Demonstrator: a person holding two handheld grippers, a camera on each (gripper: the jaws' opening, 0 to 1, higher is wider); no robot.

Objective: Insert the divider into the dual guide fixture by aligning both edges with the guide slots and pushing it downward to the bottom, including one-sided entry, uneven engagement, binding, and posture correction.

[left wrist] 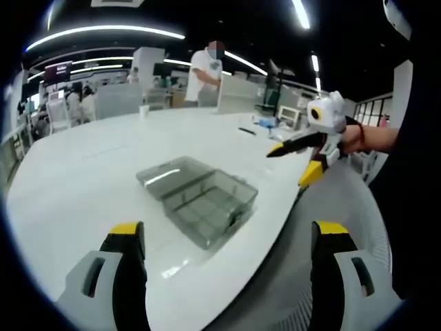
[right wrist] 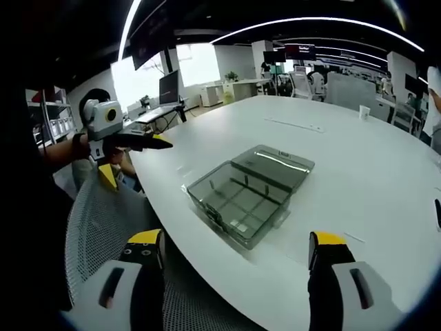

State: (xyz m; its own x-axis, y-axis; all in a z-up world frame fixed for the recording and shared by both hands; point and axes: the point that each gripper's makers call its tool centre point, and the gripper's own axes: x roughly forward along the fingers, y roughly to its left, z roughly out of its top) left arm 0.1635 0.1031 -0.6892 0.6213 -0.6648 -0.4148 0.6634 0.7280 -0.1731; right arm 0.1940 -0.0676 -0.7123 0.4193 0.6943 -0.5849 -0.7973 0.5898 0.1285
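On the white table point(left wrist: 89, 172), the open fixture box point(left wrist: 200, 196) sits untouched; both grippers point(left wrist: 227, 238) point(right wrist: 238, 248) gape empty—locate divider first, approach squarely.

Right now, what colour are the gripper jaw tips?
Yellow, on black jaws; clearest in the right gripper view on the right hand-held gripper.

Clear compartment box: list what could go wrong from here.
1. The clear compartment box sits near the white table's curved edge, so a hard downward push might slide it off.
2. Both tools, left and right, are open and hold nothing; no divider is gripped yet.
3. The open lid could catch a tool that approaches from that side.
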